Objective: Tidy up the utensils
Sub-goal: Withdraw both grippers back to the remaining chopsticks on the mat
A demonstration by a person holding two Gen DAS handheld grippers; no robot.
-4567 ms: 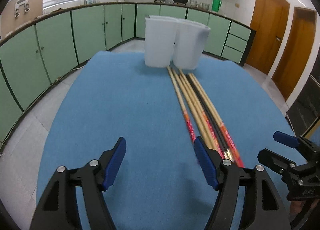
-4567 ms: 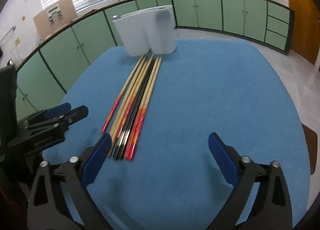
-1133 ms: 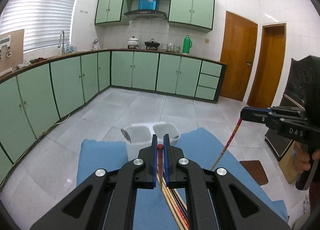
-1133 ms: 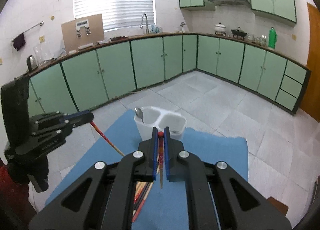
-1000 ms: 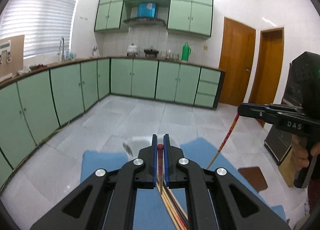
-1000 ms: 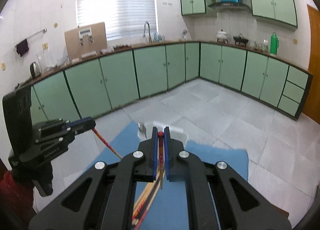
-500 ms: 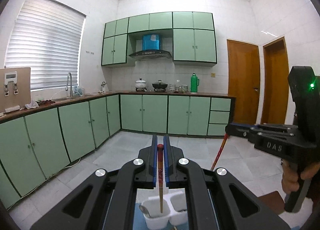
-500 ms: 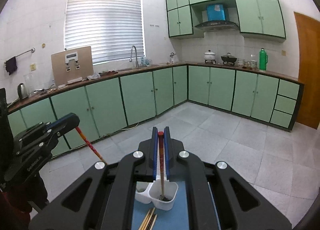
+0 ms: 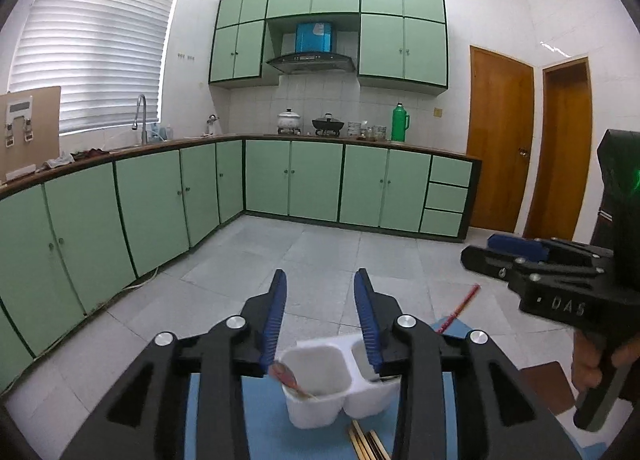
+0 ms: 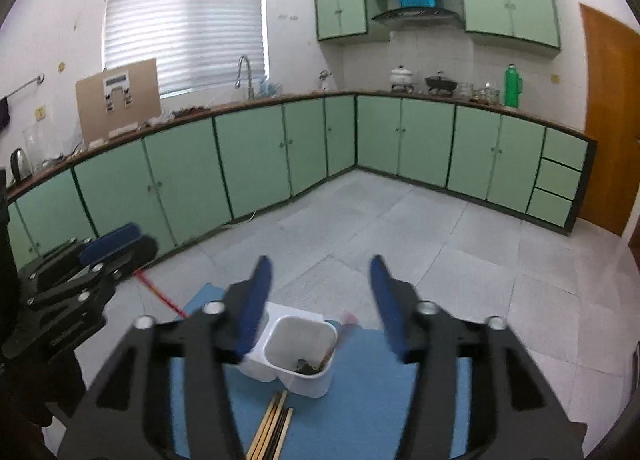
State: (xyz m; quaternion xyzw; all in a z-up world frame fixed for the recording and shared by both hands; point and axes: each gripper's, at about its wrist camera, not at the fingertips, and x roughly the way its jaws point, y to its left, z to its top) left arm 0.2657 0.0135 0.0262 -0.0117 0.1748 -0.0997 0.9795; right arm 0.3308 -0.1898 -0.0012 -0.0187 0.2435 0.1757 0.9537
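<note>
The tabletop (image 9: 264, 412), covered in blue cloth, fills the bottom of both wrist views, with the grey tiled floor (image 9: 320, 252) and a run of green cabinets (image 10: 256, 164) beyond it.

On the cloth stands a white two-compartment holder (image 9: 316, 412). In the left wrist view, one red-tipped chopstick (image 9: 290, 380) leans in its left compartment. In the right wrist view, another chopstick (image 10: 330, 352) leans against the far right corner of the right compartment (image 10: 300, 344), its top end blurred above the rim. Something dark lies at the bottom of that compartment; what it is cannot be made out.

The left gripper (image 9: 321, 316) hangs above the holder with its blue-padded fingers (image 9: 276, 320) spread apart and nothing between them. The right gripper (image 10: 320, 300) hangs over the holder too, its fingers (image 10: 252, 308) likewise spread wide and bare. Each gripper shows at the edge of the other's view, with a red chopstick tip visible just beneath it.

A bundle of loose chopsticks (image 10: 272, 424) lies flat on the cloth just in front of the holder, side by side, pale wood and dark ones together.
</note>
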